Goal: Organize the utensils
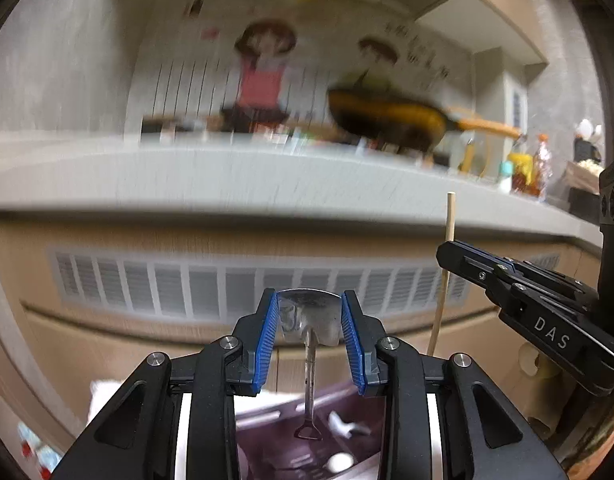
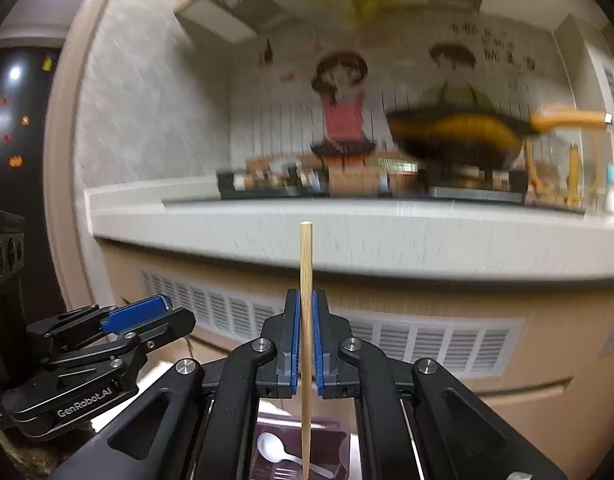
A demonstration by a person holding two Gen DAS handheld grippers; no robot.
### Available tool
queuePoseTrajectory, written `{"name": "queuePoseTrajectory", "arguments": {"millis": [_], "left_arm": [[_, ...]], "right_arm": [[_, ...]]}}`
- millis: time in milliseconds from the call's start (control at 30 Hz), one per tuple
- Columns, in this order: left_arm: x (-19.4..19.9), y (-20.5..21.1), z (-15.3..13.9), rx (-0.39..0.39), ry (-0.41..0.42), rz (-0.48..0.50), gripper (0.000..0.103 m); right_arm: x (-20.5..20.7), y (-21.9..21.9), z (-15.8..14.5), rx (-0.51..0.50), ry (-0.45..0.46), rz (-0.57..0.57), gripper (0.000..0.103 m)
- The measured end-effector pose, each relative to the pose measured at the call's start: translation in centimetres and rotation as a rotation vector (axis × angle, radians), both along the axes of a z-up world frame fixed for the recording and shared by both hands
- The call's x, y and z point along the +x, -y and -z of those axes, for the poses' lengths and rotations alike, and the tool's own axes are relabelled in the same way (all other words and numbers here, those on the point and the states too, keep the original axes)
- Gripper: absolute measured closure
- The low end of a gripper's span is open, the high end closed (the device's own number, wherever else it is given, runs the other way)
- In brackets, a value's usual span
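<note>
while clamped upright, pale wooden chopstick [image 2: 305, 320] in right jaws, shiny metal spatula [image 1: 309, 320] in left.

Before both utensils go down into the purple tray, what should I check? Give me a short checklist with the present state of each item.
1. Left gripper holds the metal utensil between its jaws: ok.
2. Right gripper holds the chopstick: ok, upright.
3. Chopstick's lower end above the tray: ok.
4. Which compartment is free: cannot tell; a white spoon lies in one.
5. Grippers apart from each other: ok.
6. Clear view: not ok, the background is blurred.
</note>
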State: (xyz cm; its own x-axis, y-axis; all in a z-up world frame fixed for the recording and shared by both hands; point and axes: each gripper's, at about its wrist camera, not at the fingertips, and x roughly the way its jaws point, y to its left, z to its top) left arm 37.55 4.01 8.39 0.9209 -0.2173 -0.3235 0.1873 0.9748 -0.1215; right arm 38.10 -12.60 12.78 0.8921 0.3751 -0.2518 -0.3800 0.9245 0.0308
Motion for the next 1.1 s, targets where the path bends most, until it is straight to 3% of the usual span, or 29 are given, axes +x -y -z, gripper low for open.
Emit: {"name": "queuePoseTrajectory", "arguments": {"millis": [333,467,500,567,600,633,767,833,933,1100], "left_arm": [[3.1,-0.8,8.6,-0.040,-0.213,0.006,0.068],[2.8,-1.4,9.0,-0.059,-0.231,-0.006,0.054],[2.1,-2.0,8.9,-0.059,-0.221,-0.012,0.050],[0.9,-2.7,8.1,-0.069,-0.194,-0.035,0.026],[0.5,-2.9,7.7,-0.074,-0.180,-0.052,0.021],[0.0,-3.1,7.3,-0.073,-0.165,-0.072,0.017],[-2.5,-4.1,6.2,-0.058,-0.132,-0.121,0.009],[-3.6,-4.5,6.4,-0.068,-0.142,-0.142,0.006],[-5.0,-4.6,7.2,-0.056,-0.175,-0.160,0.000],[-7.5,-3.6,8.9,-0.041,-0.228,-0.146,0.000]], "right_arm": [[3.7,-1.7,8.6,-0.093,-0.232,-0.050,0.097],[3.3,-2.2,10.0,-0.148,-0.275,-0.069,0.096],[3.2,-2.2,10.1,-0.154,-0.280,-0.069,0.092],[2.6,-2.2,10.1,-0.177,-0.291,-0.072,0.072],[2.3,-2.1,10.1,-0.183,-0.283,-0.067,0.058],[1.7,-1.9,9.9,-0.190,-0.263,-0.050,0.048],[-1.4,-0.5,9.4,-0.216,-0.203,-0.008,0.033],[-2.4,-0.1,9.5,-0.224,-0.206,0.006,0.018],[-4.6,0.7,10.1,-0.252,-0.205,0.031,0.006],[-7.3,1.7,12.3,-0.309,-0.265,0.045,0.005]]}}
